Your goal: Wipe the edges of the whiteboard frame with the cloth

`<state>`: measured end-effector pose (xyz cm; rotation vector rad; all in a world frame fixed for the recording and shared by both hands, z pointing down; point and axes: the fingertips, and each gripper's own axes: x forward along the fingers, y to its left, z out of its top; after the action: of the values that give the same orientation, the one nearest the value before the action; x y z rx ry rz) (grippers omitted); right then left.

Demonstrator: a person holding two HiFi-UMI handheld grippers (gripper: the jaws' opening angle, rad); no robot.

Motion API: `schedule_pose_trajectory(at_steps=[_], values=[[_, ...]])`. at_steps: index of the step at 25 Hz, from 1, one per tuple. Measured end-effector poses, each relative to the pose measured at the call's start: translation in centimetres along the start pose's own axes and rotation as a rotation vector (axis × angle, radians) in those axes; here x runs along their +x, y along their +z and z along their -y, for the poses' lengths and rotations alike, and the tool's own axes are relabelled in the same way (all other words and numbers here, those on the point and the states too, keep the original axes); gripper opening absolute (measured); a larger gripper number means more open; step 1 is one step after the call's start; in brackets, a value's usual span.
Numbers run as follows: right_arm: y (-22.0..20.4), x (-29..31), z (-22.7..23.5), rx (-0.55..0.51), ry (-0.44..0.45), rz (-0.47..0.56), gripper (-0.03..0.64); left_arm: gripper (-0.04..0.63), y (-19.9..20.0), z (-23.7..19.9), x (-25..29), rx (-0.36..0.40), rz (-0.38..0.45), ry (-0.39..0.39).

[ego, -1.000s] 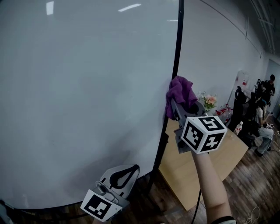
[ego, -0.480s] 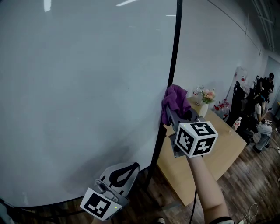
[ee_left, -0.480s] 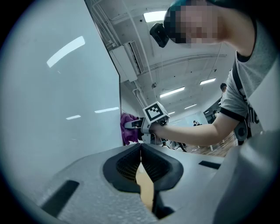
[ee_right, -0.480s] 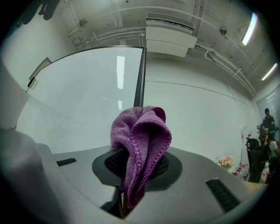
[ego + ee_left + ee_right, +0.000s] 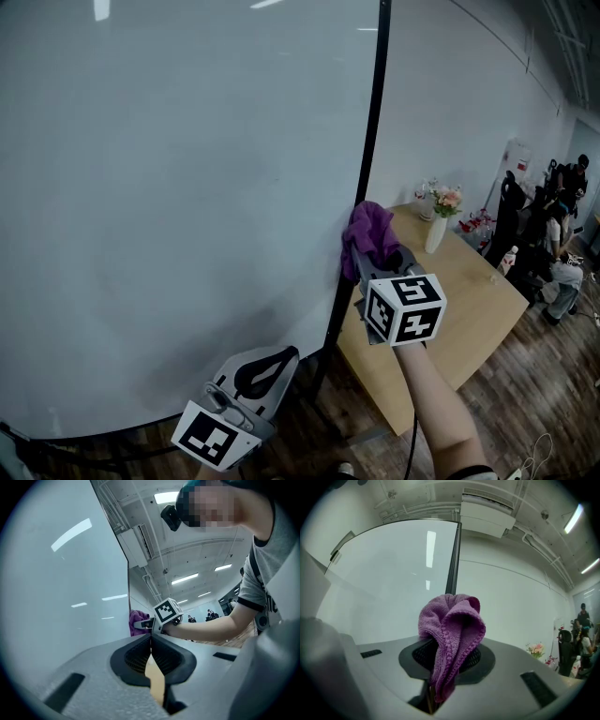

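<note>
Against the black right edge of the whiteboard frame (image 5: 369,141), about halfway down, lay the purple cloth (image 5: 369,232), bunched and clamped between the jaws of the right gripper (image 5: 373,264). Lower down, before the board's bottom edge, the left gripper (image 5: 263,372) hung with its jaws closed together on nothing. Behind the frame stood a wooden table (image 5: 473,309) bearing a vase of flowers (image 5: 438,225).

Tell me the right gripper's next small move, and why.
Probably slide the right gripper downward, with the cloth pressed to the black frame edge. Its jaws are shut on the cloth, which sits against that edge partway up, and the edge runs on below toward the bottom corner.
</note>
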<state>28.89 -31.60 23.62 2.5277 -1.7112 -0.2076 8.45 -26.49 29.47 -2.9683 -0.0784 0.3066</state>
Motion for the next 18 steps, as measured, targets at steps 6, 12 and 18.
schedule_pose_trajectory(at_steps=[6, 12, 18], values=[[-1.6, -0.3, -0.8, -0.038, -0.011, -0.025, 0.063, 0.018, -0.1, 0.2, -0.5, -0.003, 0.002, 0.009], [-4.2, -0.3, -1.2, -0.003, 0.003, -0.069, 0.063, 0.018, -0.3, 0.3, -0.8, -0.005, -0.002, 0.012], [-6.6, -0.2, -1.3, 0.009, 0.0, -0.106, 0.063, 0.017, -0.5, 0.1, -0.8, -0.011, -0.007, 0.014]])
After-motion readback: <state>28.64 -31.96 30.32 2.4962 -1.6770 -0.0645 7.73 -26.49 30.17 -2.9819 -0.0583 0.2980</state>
